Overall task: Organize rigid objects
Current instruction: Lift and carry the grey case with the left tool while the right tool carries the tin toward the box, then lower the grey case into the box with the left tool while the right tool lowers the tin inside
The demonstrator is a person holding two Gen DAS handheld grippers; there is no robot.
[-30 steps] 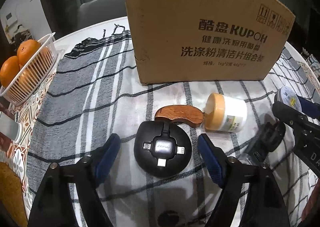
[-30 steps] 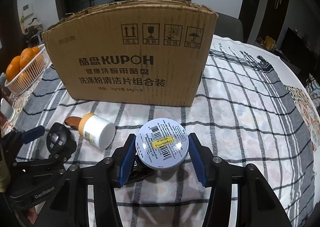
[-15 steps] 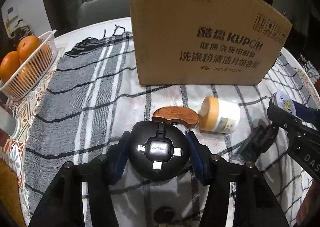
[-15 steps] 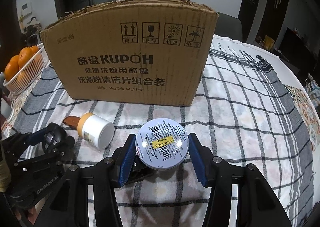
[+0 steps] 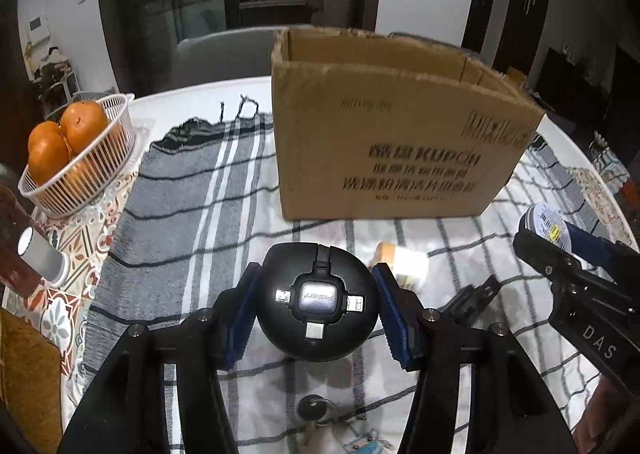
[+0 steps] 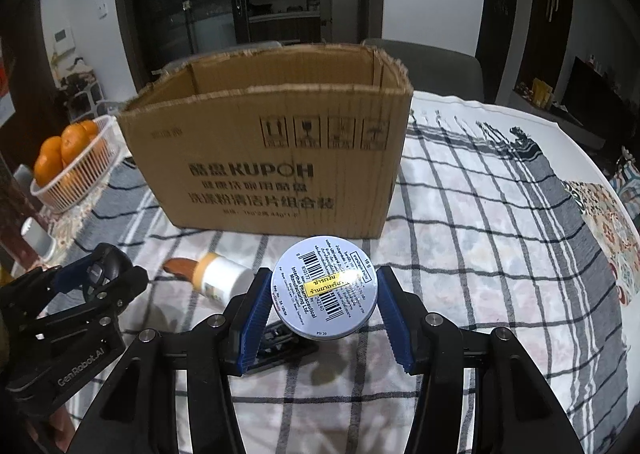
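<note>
My left gripper (image 5: 318, 308) is shut on a round black cable-adapter puck (image 5: 318, 302) and holds it above the checked cloth. My right gripper (image 6: 324, 304) is shut on a round silver tin (image 6: 325, 288) with a barcode label, also lifted. An open cardboard box (image 5: 396, 133) stands upright behind both; in the right wrist view (image 6: 276, 157) its open top shows. A white jar with a tan lid (image 6: 220, 280) lies on its side on the cloth, next to a brown wooden piece (image 6: 180, 268). A black clip (image 6: 280, 342) lies under the tin.
A white basket of oranges (image 5: 76, 157) stands at the left table edge. A grey cylinder (image 5: 42, 258) lies left on the patterned mat. A key ring (image 5: 316, 410) lies near the front edge. A chair (image 6: 420, 65) stands behind the box.
My left gripper closed on the black puck and lifted it. My right gripper rose with the tin. Both views now sit higher, showing the box's open top.
</note>
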